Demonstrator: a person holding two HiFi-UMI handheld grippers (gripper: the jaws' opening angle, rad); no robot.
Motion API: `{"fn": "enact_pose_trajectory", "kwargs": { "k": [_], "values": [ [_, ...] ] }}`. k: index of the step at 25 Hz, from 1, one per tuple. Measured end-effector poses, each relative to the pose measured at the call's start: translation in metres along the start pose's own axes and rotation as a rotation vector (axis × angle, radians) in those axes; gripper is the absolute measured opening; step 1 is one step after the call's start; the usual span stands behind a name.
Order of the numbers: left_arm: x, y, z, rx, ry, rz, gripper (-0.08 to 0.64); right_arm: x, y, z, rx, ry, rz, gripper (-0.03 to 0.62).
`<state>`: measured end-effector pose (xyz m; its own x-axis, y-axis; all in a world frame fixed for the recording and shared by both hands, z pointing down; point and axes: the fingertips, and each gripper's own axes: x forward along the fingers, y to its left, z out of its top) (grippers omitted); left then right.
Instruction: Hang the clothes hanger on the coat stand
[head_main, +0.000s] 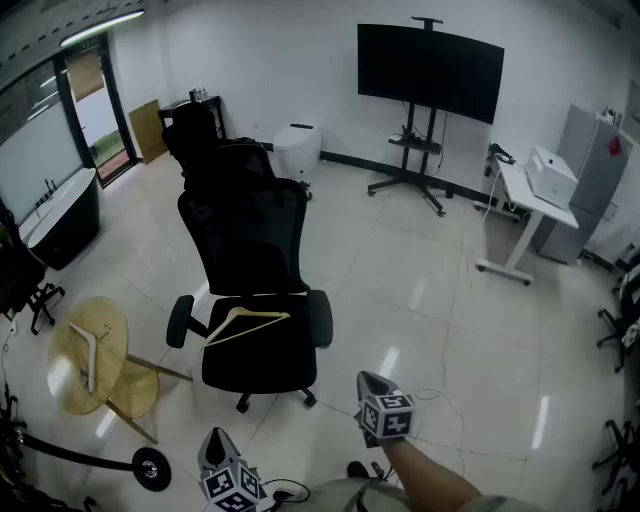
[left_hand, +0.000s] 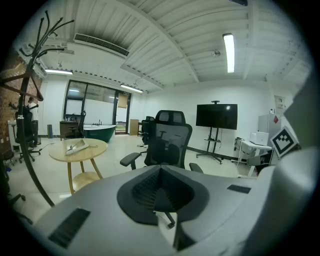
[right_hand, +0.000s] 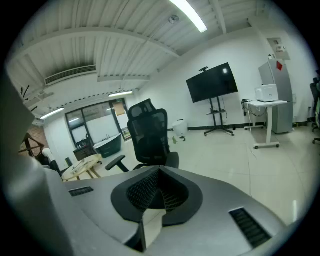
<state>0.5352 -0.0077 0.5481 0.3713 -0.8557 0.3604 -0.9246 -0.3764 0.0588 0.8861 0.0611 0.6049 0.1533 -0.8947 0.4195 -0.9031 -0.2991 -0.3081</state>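
A pale wooden clothes hanger (head_main: 247, 323) lies on the seat of a black office chair (head_main: 250, 240) in the middle of the room. The coat stand shows as a dark pole with curved hooks (left_hand: 26, 107) at the left of the left gripper view; its round base (head_main: 150, 468) is at the bottom left of the head view. My left gripper (head_main: 213, 436) (left_hand: 160, 167) and right gripper (head_main: 368, 379) (right_hand: 159, 170) are low in the head view, short of the chair. Both point at the chair. Both are shut with nothing in them.
A round wooden table (head_main: 110, 330) with a pale wooden piece on it stands left of the chair. Behind are a second black chair (head_main: 195, 130), a TV on a wheeled stand (head_main: 430, 70) and a white desk (head_main: 530, 195). A thin cable (head_main: 440, 395) lies on the floor.
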Motion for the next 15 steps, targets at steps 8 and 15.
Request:
{"fn": "enact_pose_trajectory", "kwargs": {
  "k": [8, 15],
  "values": [
    [0.051, 0.202, 0.008, -0.025, 0.002, -0.056, 0.014, 0.08, 0.198, -0.034, -0.077, -0.004, -0.016, 0.011],
    [0.072, 0.274, 0.017, -0.049, 0.02, -0.054, 0.014, 0.129, 0.295, -0.026, -0.187, 0.008, 0.049, 0.011]
  ]
}}
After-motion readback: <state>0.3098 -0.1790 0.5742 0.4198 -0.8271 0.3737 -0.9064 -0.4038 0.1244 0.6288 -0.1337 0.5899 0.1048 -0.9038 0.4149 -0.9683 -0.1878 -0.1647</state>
